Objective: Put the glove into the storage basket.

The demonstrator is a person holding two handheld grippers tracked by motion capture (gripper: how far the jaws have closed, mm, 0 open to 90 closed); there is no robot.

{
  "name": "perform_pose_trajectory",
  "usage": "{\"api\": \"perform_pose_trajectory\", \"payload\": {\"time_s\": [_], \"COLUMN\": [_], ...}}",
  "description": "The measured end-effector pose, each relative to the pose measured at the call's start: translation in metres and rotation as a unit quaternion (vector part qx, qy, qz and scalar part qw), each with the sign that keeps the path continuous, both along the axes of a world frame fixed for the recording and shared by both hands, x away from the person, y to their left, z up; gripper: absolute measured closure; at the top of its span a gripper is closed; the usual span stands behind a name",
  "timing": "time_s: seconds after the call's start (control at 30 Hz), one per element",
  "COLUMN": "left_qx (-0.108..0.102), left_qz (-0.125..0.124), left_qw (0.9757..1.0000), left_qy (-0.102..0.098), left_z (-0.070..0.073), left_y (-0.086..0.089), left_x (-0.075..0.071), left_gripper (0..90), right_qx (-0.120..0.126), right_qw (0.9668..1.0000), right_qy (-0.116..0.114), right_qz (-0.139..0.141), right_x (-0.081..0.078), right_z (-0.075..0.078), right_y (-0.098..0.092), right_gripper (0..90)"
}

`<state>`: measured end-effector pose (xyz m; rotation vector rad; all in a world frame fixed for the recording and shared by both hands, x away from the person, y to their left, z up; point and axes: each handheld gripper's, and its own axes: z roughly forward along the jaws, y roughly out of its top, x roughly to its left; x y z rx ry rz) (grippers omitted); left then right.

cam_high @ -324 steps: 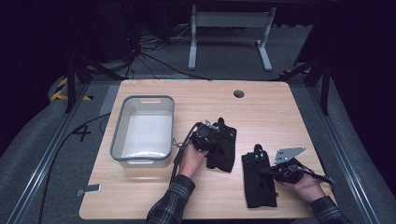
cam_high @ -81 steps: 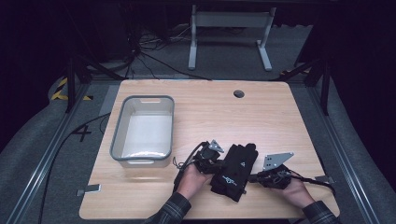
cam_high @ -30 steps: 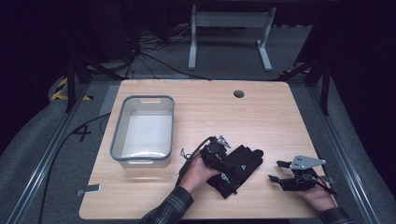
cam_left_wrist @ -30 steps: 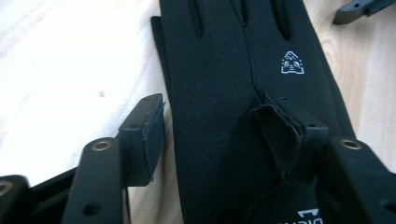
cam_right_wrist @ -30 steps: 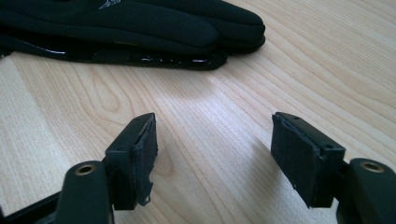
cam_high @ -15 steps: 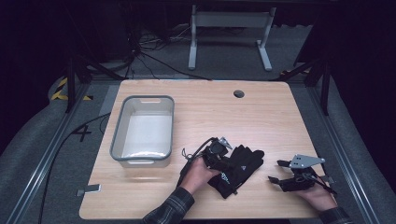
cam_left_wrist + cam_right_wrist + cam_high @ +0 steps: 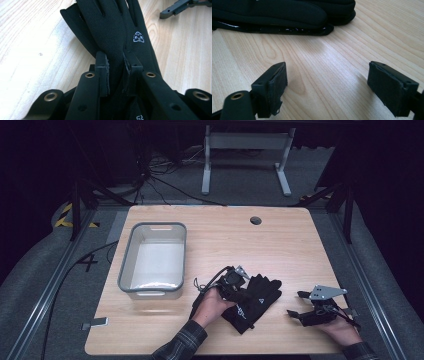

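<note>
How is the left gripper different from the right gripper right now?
The left gripper has just been closing and pinches the black gloves; the right gripper has just been opening and holds nothing, with bare table between its jaws. The left gripper sits on the gloves, while the right gripper is apart from them, off to the side. Both have black jaws and are hand-held.

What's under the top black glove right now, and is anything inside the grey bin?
Under the top black fabric glove lies a second black glove, its edge sticking out; below that, the pale wooden table. The second glove's covered part is hidden. The grey plastic bin looks empty.
</note>
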<state>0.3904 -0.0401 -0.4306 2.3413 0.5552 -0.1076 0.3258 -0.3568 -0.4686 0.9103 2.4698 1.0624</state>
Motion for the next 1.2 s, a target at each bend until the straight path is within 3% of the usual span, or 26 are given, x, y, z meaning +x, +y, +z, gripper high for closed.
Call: {"api": "perform_pose_trajectory", "payload": {"time_s": [0.6, 1.2], "left_qx": [-0.007, -0.013], "left_qz": [0.019, 0.052], "left_qw": [0.9997, 0.9981], "left_qy": [-0.014, -0.032], "left_z": [0.036, 0.078], "left_y": [0.018, 0.051], "left_x": [0.003, 0.016], "left_gripper": [77.1, 77.0], "right_qx": [0.000, 0.000], "right_qw": [1.0000, 1.0000], "right_qy": [0.000, 0.000], "right_qz": [0.000, -0.001], "right_x": [0.000, 0.000], "right_z": [0.000, 0.000], "right_y": [0.000, 0.000], "right_gripper": [16.8, 16.7]}}
